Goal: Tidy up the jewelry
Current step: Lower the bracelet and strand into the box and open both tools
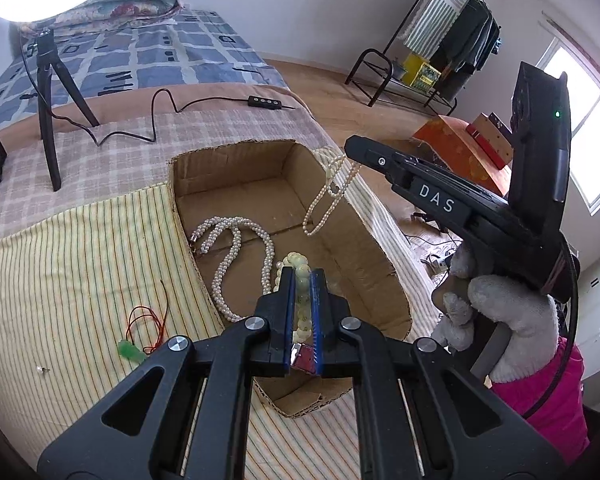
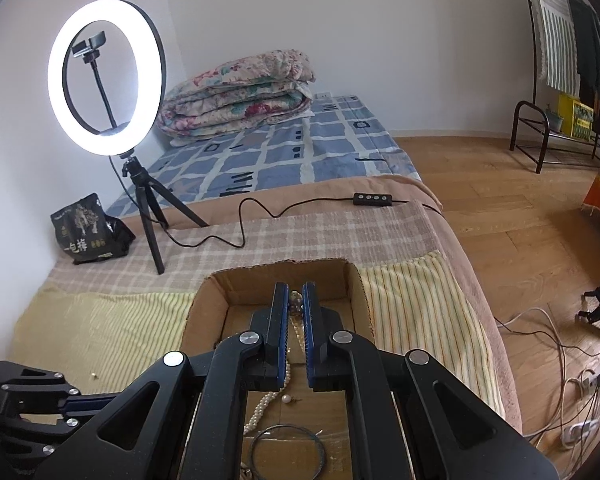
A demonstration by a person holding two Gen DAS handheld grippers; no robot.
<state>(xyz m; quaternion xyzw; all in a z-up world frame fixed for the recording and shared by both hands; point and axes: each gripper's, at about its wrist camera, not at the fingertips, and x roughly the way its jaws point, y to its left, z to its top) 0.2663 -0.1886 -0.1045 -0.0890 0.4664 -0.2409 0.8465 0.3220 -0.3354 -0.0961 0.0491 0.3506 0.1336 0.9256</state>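
An open cardboard box (image 1: pixel 380 264) sits on a striped yellow cloth on the bed. My left gripper (image 1: pixel 302 276) is shut on a cream bead bracelet (image 1: pixel 300 268) and holds it over the box. A thick white pearl necklace (image 1: pixel 236 248) lies on the box floor. My right gripper (image 2: pixel 296 292) is shut on a thin pearl necklace (image 1: pixel 328 200), which hangs from its tip over the box; the strand also shows in the right wrist view (image 2: pixel 298 330). In the left wrist view the right gripper (image 1: pixel 350 148) is above the box's far right wall.
A red-cord green pendant (image 1: pixel 130 350) and a small earring (image 1: pixel 42 369) lie on the cloth left of the box. A ring light on a tripod (image 2: pixel 106 88), its cable and remote (image 2: pixel 372 199), and a black bag (image 2: pixel 86 228) stand behind the box. A metal hoop (image 2: pixel 286 450) lies in the box.
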